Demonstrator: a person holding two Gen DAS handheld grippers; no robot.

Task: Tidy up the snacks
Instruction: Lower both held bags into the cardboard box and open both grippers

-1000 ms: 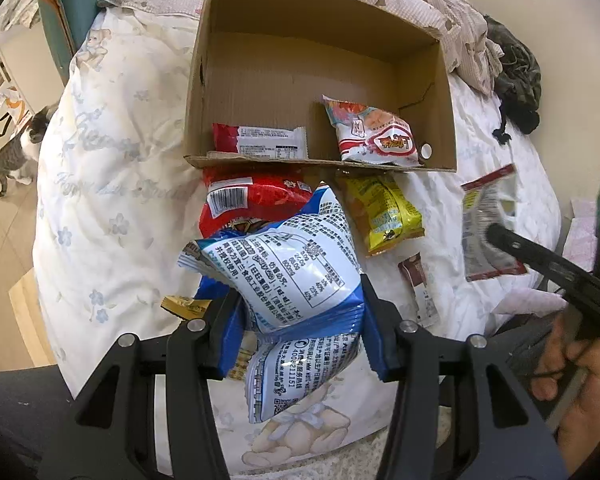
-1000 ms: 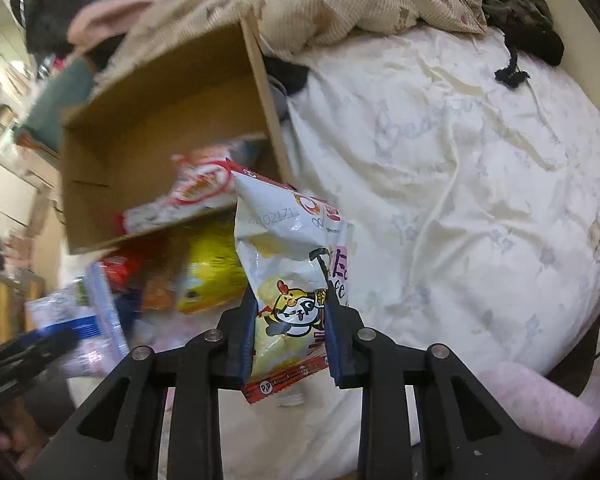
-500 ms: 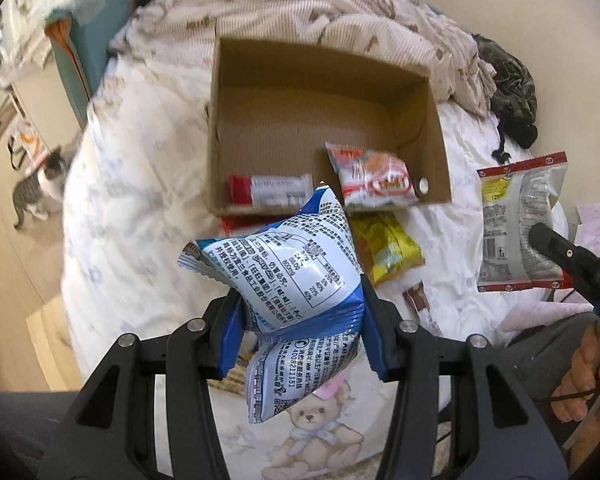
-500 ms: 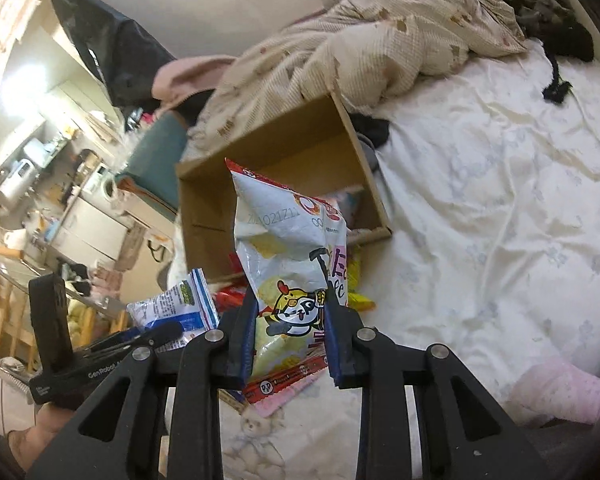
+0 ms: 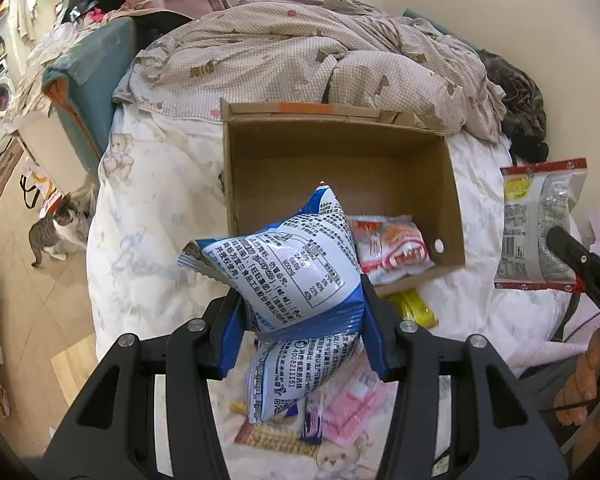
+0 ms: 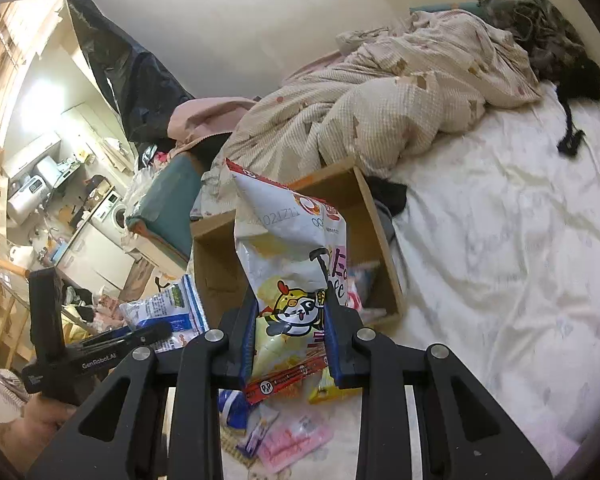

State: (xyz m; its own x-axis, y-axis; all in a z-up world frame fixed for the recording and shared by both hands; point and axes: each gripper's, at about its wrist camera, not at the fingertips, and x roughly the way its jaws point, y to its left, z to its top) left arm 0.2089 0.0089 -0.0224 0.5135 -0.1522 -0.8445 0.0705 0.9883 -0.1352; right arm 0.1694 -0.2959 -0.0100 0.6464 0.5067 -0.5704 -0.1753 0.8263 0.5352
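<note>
Snacks: two packets are held in the air above the bed, others lie in the cardboard box [image 5: 452, 196] or loose on the bed [image 6: 520, 240].
Left gripper [image 5: 302, 330]: fingers clamped on the blue-and-white packet [image 5: 288, 264], pinched across its middle.
Right gripper [image 6: 290, 334]: fingers clamped on the white chicken-print packet [image 6: 292, 264], near its lower seam.
Handling: both look light, puffy and crinkly; the film is probably slippery, the contents likely brittle, so a grip at a seam or waist seems safest.
Count in box: one red-and-white packet [image 5: 392, 248] shows; more may be hidden.
Count loose: a yellow packet [image 5: 412, 308], a pink packet [image 6: 296, 436] and a few small ones, not clearly countable.
</note>
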